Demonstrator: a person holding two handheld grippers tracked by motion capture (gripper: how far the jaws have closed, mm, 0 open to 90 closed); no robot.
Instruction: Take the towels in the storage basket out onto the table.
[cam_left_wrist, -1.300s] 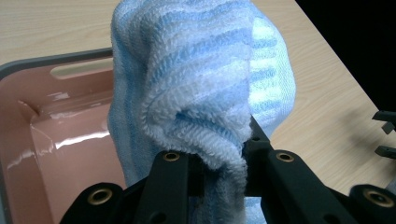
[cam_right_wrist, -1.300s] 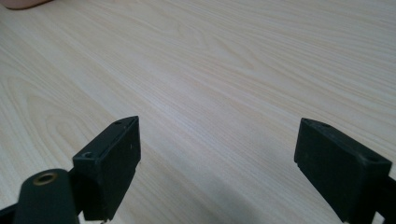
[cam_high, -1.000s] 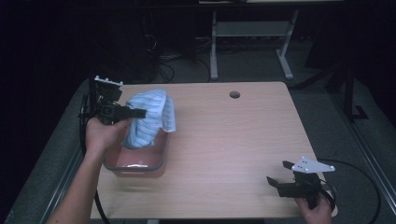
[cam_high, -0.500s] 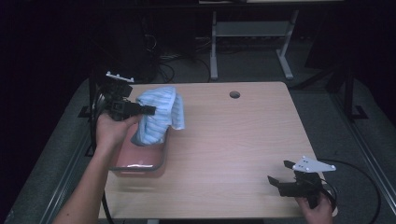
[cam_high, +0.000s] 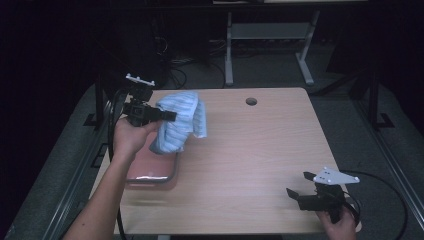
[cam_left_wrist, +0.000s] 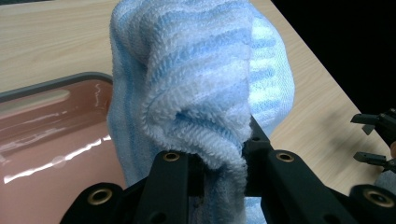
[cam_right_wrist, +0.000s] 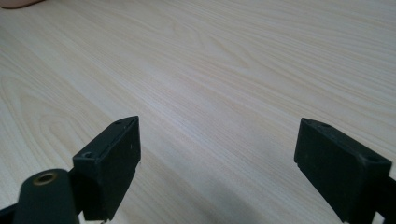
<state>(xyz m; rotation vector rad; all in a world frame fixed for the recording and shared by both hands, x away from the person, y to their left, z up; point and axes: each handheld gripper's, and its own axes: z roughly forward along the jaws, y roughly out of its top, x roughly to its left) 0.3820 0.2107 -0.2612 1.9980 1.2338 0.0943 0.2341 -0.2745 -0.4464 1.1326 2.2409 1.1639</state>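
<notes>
**woodgrain_fan:** High view has the left gripper (cam_high: 167, 116) up over the far-left part of the surface (cam_high: 250, 150), with a light blue striped towel (cam_high: 180, 125) bunched in it. The towel hangs off the jaws, lifted clear of the wood, and its lower end dangles over the far edge of a pinkish tray (cam_high: 150, 170) with a grey rim. The person's left hand (cam_high: 130, 137) is wrapped around the gripper body.

**clampy22:** Yep, and the left gripper view settles it. Left gripper (cam_left_wrist: 223, 165) is clamped tight on a fold of that towel (cam_left_wrist: 196, 84), terry loops squeezed right between the two black jaws. The rest of the cloth stands up in front of the camera like a hood. The tray (cam_left_wrist: 51, 130) sits just below and to the side, shiny, with light glinting off its floor.

**woodgrain_fan:** What about the other one?

**clampy22:** Right gripper (cam_high: 300, 192) is parked low at the near-right corner, well apart from the towel and tray, with the right hand (cam_high: 340, 225) at the bottom edge. Grey three-cornered plate on top, cable looping off the side. In the right gripper view its jaws stand wide apart with nothing between them, the right gripper (cam_right_wrist: 217, 154) just looking at bare pale wood grain (cam_right_wrist: 233, 56).

**woodgrain_fan:** There's also a round hole (cam_high: 251, 101) in the surface near the far edge.
</notes>
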